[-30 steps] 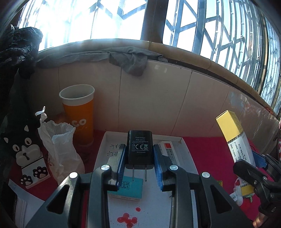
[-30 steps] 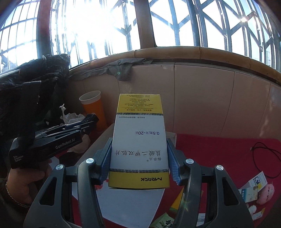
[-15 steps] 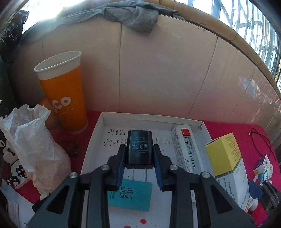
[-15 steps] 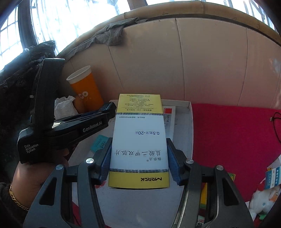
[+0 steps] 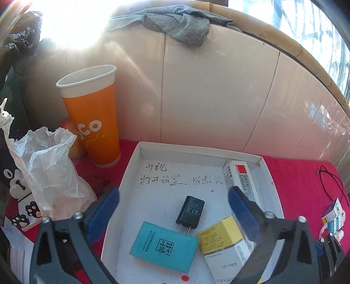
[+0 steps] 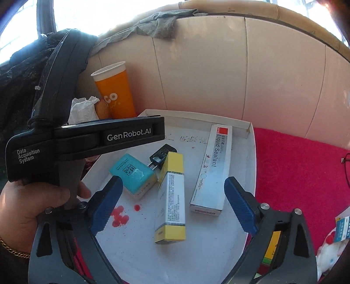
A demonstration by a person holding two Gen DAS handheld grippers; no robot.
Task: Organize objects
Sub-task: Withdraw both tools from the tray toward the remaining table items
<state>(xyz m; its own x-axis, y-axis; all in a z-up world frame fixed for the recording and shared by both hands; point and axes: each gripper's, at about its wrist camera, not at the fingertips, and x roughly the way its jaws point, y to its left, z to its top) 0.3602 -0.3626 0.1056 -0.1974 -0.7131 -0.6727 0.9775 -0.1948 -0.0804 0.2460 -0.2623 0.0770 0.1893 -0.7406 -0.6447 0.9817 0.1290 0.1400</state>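
A curved wall of pale panels [image 5: 207,98] is closing off the back of the scene. A tan ledge [image 5: 291,43] is running along its top, a grey cloth [image 5: 181,24] draped over it. Strong sunlight is flooding through the windows [image 6: 113,13] above. A red cloth [image 6: 295,166] is covering the surface below.

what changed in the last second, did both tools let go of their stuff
Yes. The left tool dropped the black charger into the white tray; the right tool released the yellow-ended box there too. Both jaws are opening. The sealant box, teal box and orange cup stayed put.
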